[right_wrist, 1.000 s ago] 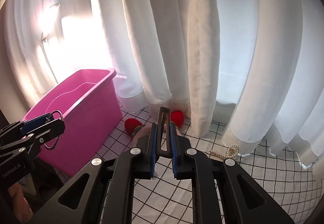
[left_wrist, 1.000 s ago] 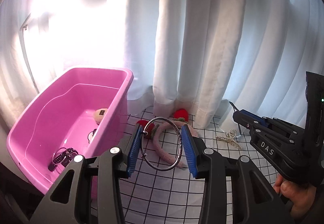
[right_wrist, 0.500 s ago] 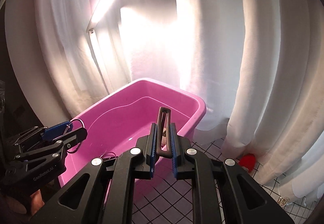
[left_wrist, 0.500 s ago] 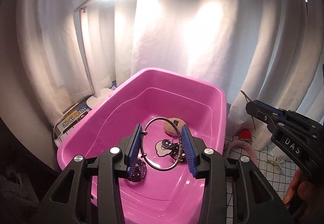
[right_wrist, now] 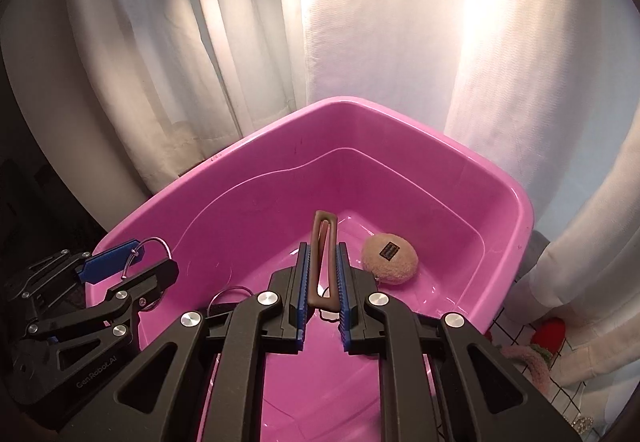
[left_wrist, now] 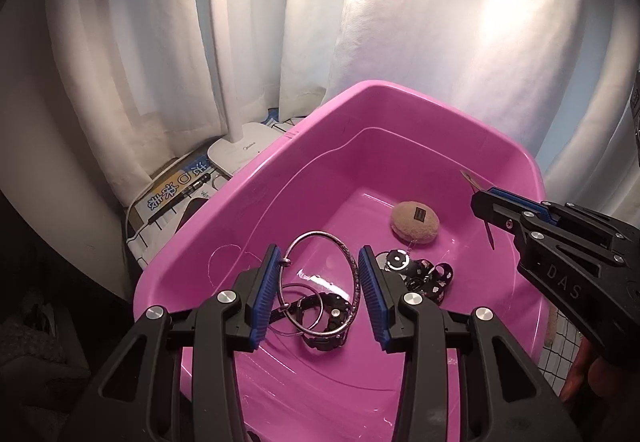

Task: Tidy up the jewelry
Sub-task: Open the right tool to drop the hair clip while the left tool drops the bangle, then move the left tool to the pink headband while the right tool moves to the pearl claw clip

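Our left gripper [left_wrist: 320, 292] holds a silver bangle [left_wrist: 320, 284] between its blue pads, the jaws part-way apart and pressed on the ring's two sides, above the inside of the pink tub [left_wrist: 400, 98]. Our right gripper [right_wrist: 322, 284] is closed tight on a brown oblong hair clip [right_wrist: 322, 242], whose looped end sticks up past the fingertips over the same tub. In the left wrist view the bangle and the left gripper's fingers cover part of a dark watch [left_wrist: 326, 316] on the tub floor, so we cannot make out its face; a thin wire ring beside it is hard to follow. A black polka-dot bow piece [left_wrist: 426, 276] lies just right of the jaws, partly cut off by the right pad. A tan fuzzy puff [left_wrist: 416, 223] with a small dark label lies farther back; its writing is too small to read. The right gripper's body reads "DAS", the left one's "GenRobot.AI". The white lamp base [left_wrist: 244, 148] behind the tub carries a faint brand mark that we cannot read, and a box [left_wrist: 168, 192] next to it bears blue characters. At the right edge of the right wrist view, a red plush piece [right_wrist: 550, 334] on the grid cloth is half hidden by the curtain [right_wrist: 400, 22].
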The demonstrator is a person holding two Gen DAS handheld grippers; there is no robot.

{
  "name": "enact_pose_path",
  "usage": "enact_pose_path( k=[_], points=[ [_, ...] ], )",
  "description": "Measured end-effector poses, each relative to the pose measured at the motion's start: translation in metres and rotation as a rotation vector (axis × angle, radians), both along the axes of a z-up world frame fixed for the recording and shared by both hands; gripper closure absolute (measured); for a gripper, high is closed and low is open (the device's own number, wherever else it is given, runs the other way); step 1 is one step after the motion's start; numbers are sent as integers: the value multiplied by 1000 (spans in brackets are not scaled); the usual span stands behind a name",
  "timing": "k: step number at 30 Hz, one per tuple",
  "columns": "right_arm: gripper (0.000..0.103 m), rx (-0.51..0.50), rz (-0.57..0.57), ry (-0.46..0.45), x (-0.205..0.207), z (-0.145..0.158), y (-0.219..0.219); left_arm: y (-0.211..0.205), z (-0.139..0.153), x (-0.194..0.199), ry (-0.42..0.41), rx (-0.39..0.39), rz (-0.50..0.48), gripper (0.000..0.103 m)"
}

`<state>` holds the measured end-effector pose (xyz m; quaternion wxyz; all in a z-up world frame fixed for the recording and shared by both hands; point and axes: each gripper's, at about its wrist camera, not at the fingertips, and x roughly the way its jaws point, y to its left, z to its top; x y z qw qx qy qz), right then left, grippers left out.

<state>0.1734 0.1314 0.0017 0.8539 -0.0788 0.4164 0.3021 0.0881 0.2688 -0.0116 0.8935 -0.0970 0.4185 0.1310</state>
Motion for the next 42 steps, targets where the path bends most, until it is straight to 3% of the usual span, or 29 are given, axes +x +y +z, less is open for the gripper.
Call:
enact_pose_path(
  k=[7, 9, 10, 13, 15, 16, 25, 34, 42],
  points=[
    [90, -46, -25, 49, 13, -18, 15, 6, -15, 2, 61, -35, 4, 63],
    [78, -53, -46, 66, 17, -22, 14, 7, -20, 2, 80, -39, 10, 58],
    [65, -53, -58, 69, 21, -22, 15, 9, -21, 1, 85, -37, 19, 54],
    [58, -43, -90, 76, 21, -21, 7, 12, -20, -2, 84, -38, 34, 48],
    [53, -44, -102, 75, 22, -20, 5, 14, -20, -4, 84, -36, 47, 17],
    [52, -45, -107, 74, 22, -20, 4, 16, -18, -6, 68, -36, 56, 14],
    [48, -29, -136, 53, 11, -11, -6, 20, -9, -15, 35, -42, 68, 12],
    [44, 58, -209, -7, -15, 19, -44, 9, 17, -28, -20, -9, 48, 8],
    [41, 104, -326, -95, -71, 31, -119, -58, 56, -47, -143, 16, -130, 6]
  ],
)
